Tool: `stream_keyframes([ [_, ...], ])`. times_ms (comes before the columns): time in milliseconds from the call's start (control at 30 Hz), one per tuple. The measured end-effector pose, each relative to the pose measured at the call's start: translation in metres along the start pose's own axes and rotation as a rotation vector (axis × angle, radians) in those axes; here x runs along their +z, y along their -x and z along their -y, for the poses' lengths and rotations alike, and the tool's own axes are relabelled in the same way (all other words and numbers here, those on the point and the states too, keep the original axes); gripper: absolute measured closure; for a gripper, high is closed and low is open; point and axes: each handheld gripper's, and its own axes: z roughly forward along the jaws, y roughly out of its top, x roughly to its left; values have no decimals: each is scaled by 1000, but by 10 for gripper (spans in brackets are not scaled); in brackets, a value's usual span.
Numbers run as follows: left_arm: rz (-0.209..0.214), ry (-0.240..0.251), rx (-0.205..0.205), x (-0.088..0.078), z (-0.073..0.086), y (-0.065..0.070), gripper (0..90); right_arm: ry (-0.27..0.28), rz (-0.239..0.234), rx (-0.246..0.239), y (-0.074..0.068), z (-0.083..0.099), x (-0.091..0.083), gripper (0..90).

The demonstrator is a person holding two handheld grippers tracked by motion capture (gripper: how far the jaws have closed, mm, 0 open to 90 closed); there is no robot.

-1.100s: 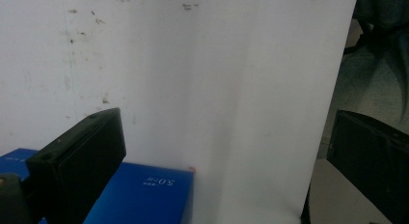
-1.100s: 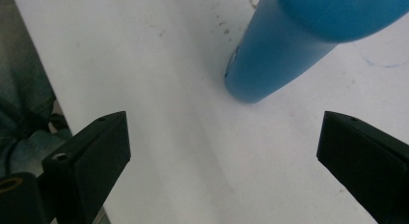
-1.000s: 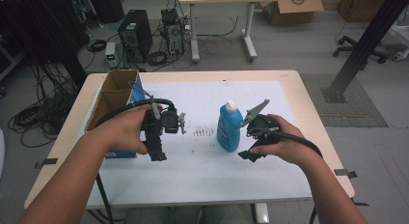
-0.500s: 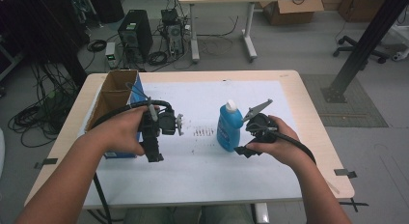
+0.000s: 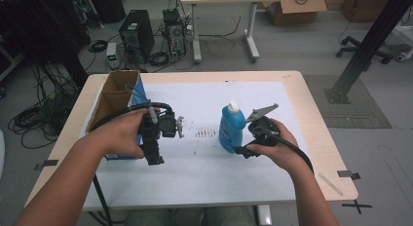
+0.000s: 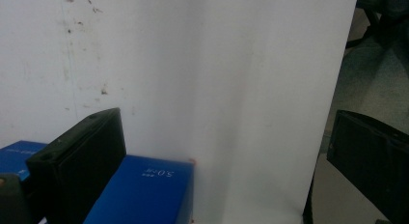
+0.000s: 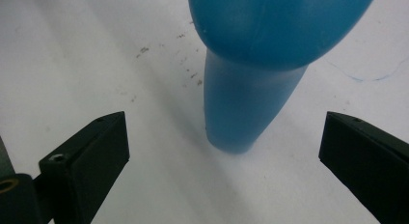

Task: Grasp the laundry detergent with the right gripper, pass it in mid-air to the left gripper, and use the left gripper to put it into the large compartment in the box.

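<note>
right gripper (image 5: 242, 149) lining up on blue bottle (image 5: 231, 128), jaws wide for grab; left gripper (image 5: 179, 126) idling, jaws apart, by blue box (image 6: 144, 190)

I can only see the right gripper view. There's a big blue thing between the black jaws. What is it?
Observer: In the high view it is a blue bottle with a white cap, standing upright on the white sheet that covers the table.
Operator: Is my gripper squeezing it?
Observer: No. The right gripper sits low beside the bottle, and its jaws stand wide apart on either side of it.
Operator: Where is the other gripper?
Observer: The left gripper is held to the bottle's left, near an open cardboard box with a blue side, at the table's left edge.
Operator: Is it holding anything?
Observer: No. In the left gripper view its jaws are open, with nothing between them.
</note>
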Motion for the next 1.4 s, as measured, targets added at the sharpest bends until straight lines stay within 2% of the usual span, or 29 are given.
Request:
stream_keyframes([
  [167,0,-2,6,-1,-2,2,4,45,3,24,1,5,5,30],
  [267,-1,-1,7,-1,-2,3,4,52,7,21,2,7,7,29],
  [433,-6,3,13,-3,-5,5,4,109,36,38,5,13,12,24],
  [633,-9,1,28,-5,-9,9,4,173,33,57,5,19,22,23],
  [900,-8,4,47,-4,-13,15,3,218,47,82,5,23,35,20],
  [1067,-8,4,49,-4,-12,17,3,237,51,88,4,22,40,21],
  [1267,-1,8,37,-1,-6,16,3,282,99,112,2,20,46,17],
  [1400,3,8,29,2,-2,16,3,303,111,132,3,20,47,17],
])
